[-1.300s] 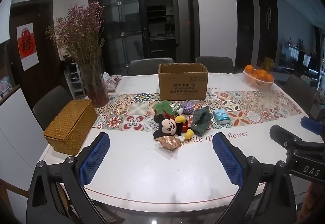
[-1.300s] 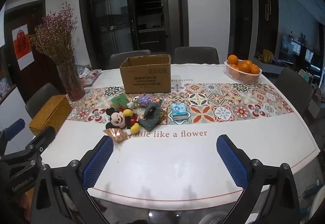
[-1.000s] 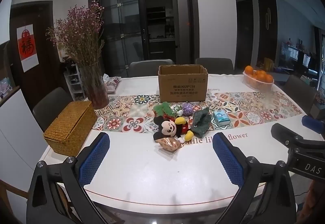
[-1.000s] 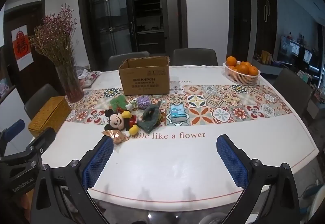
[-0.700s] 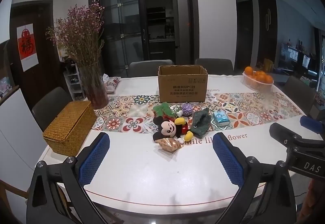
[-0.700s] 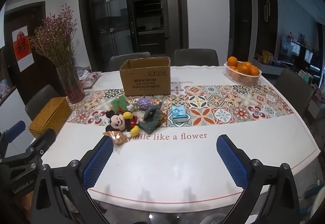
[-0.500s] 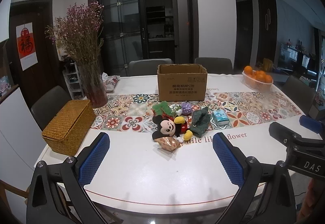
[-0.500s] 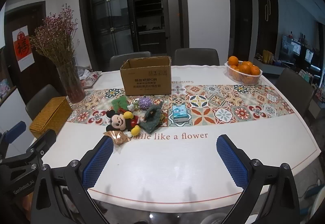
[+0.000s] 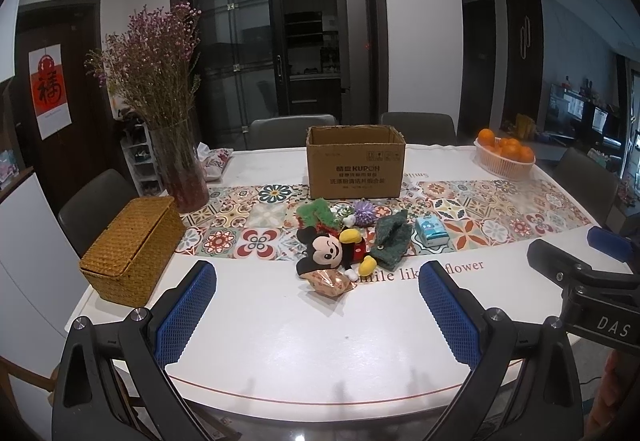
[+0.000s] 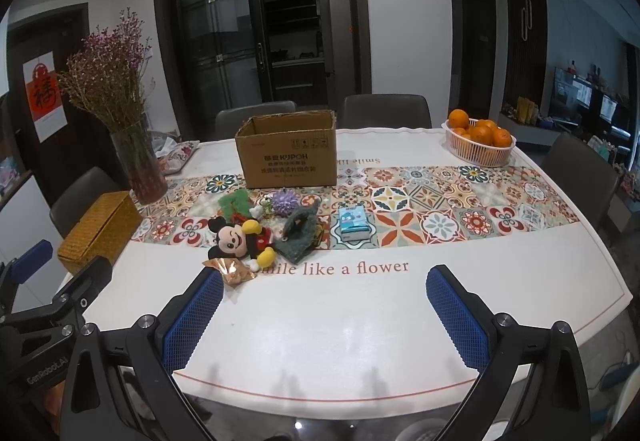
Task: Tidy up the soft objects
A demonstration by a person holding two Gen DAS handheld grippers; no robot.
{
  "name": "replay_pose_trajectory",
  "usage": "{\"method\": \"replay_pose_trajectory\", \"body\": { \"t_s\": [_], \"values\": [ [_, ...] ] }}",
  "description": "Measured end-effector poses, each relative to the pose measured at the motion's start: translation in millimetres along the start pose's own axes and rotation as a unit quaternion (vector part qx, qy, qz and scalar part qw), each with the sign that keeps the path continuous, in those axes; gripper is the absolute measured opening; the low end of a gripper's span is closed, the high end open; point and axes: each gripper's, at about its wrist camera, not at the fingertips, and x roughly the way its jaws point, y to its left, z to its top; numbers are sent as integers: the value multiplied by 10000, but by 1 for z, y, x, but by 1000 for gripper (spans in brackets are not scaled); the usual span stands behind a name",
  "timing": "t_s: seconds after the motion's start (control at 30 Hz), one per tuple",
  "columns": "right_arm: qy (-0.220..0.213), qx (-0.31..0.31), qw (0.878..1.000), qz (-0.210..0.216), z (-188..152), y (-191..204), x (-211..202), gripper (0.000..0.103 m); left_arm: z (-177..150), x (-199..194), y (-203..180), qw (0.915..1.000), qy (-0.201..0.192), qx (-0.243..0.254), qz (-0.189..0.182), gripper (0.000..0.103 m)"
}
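Note:
A small pile lies mid-table on the patterned runner: a mouse plush toy (image 9: 334,251) (image 10: 240,237), a green fuzzy toy (image 9: 318,213) (image 10: 236,203), a purple spiky ball (image 9: 364,213) (image 10: 284,203), a dark green knitted piece (image 9: 390,243) (image 10: 298,233), a blue tissue pack (image 9: 432,235) (image 10: 352,227) and a shiny gold wrapped packet (image 9: 330,281) (image 10: 230,271). Behind them stands an open cardboard box (image 9: 356,167) (image 10: 288,153). My left gripper (image 9: 318,307) and right gripper (image 10: 324,315) both hover open and empty over the near table edge, short of the pile.
A wicker box (image 9: 130,255) (image 10: 98,233) and a glass vase of dried flowers (image 9: 180,169) (image 10: 140,165) stand at the left. A white basket of oranges (image 9: 504,157) (image 10: 478,145) sits at the far right. Chairs ring the white table (image 9: 320,341) (image 10: 500,281).
Both views shifted only slightly, with the pile and box sitting a touch higher and nearer. Nothing on the table moved and both grippers stayed open.

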Motion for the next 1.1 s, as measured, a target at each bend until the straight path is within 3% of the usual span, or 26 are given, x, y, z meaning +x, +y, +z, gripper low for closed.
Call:
{"method": "replay_pose_trajectory", "body": {
  "t_s": [1.1],
  "values": [
    [51, 6, 10000, -3, 0, -1, 3, 103, 1, 3, -3, 10000, 82, 27, -28, 103]
  ]
}}
